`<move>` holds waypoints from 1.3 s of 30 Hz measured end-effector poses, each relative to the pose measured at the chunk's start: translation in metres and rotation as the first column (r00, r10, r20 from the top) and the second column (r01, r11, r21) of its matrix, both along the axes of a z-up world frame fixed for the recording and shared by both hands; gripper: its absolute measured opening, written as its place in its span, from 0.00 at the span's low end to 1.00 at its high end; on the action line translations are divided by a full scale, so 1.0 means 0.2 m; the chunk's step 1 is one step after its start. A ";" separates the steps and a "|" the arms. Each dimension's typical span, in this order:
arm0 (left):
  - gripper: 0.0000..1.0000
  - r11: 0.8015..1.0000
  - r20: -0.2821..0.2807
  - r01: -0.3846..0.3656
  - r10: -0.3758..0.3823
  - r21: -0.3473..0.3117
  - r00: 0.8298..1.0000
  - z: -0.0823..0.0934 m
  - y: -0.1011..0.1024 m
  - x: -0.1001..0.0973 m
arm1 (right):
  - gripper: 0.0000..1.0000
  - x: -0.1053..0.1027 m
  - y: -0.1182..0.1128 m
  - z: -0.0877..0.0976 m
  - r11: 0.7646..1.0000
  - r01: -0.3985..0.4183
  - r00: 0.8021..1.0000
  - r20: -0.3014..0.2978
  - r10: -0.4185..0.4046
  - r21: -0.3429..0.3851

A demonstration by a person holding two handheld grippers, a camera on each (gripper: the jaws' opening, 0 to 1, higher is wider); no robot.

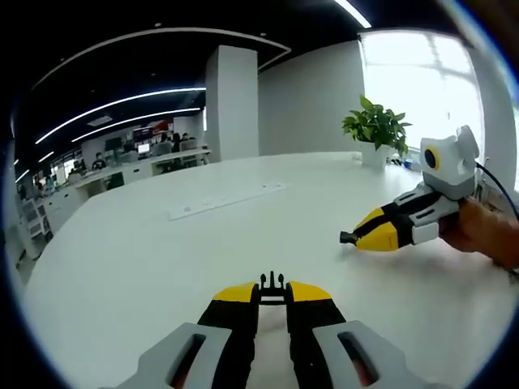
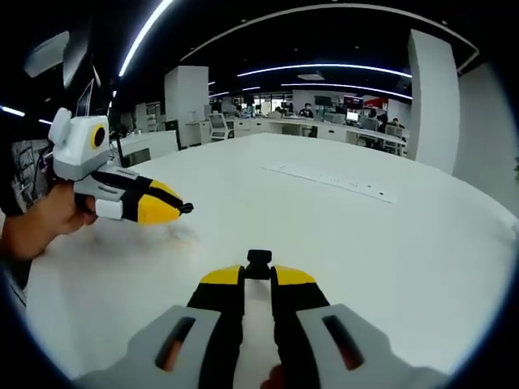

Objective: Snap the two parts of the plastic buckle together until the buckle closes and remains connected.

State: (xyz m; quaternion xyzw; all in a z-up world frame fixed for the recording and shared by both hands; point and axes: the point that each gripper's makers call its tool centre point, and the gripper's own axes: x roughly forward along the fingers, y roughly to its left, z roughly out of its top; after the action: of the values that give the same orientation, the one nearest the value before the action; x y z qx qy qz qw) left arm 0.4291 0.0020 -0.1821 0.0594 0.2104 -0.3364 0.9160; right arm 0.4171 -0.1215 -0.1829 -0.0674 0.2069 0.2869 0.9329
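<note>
Left gripper [image 1: 272, 285]: yellow-tipped jaws clamped on pronged black plastic buckle half [image 1: 272, 284].
Right gripper [image 2: 259, 270]: clenched on blocky black buckle half [image 2: 259, 260].
Surface: smooth white table [image 1: 146, 251], both halves above it, apart.

Open-plan office, desks [image 2: 324, 126], monitors [image 1: 144, 147], strip lights [image 1: 122, 101]

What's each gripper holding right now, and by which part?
Left gripper pinches the pronged buckle half by its base; right gripper pinches the other half by its rear.

Smooth, faintly glossy white table [image 1: 146, 259]; matt black plastic buckle parts [image 1: 272, 287] between hard yellow-tipped plastic jaws.
</note>
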 end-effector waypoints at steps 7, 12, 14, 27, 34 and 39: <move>0.12 1.000 -0.004 0.024 -0.024 0.003 1.000 -0.01 0.02 -0.07 | 0.13 -0.05 0.00 -0.01 1.000 -0.011 1.000 -0.002 0.011 -0.006; 0.12 0.999 0.004 0.040 -0.040 0.001 0.999 0.01 0.03 -0.12 | 0.13 -0.10 0.00 -0.01 1.000 -0.019 1.000 -0.004 0.018 -0.011; 0.12 0.999 0.005 0.044 -0.044 -0.002 0.999 0.01 0.04 -0.13 | 0.13 -0.12 0.01 -0.01 1.000 -0.026 1.000 -0.002 0.026 -0.016; 0.12 0.989 0.060 0.111 -0.117 0.097 0.991 0.01 0.07 -0.25 | 0.13 -0.25 0.04 0.01 0.997 -0.073 0.997 0.012 0.074 -0.020; 0.12 0.990 0.053 0.127 -0.130 0.055 0.990 0.02 0.05 -0.32 | 0.13 -0.34 0.03 -0.01 0.995 -0.103 0.995 0.000 0.103 -0.011; 0.12 0.990 0.040 0.134 -0.136 0.048 0.990 0.01 0.05 -0.37 | 0.13 -0.39 0.02 -0.03 0.992 -0.119 0.993 0.001 0.119 -0.032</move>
State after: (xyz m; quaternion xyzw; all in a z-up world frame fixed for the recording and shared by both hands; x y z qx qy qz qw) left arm 0.3560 0.0114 -0.1793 0.1017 0.1935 -0.3914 0.8939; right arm 0.3386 -0.1166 -0.1883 -0.0948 0.2054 0.3386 0.9133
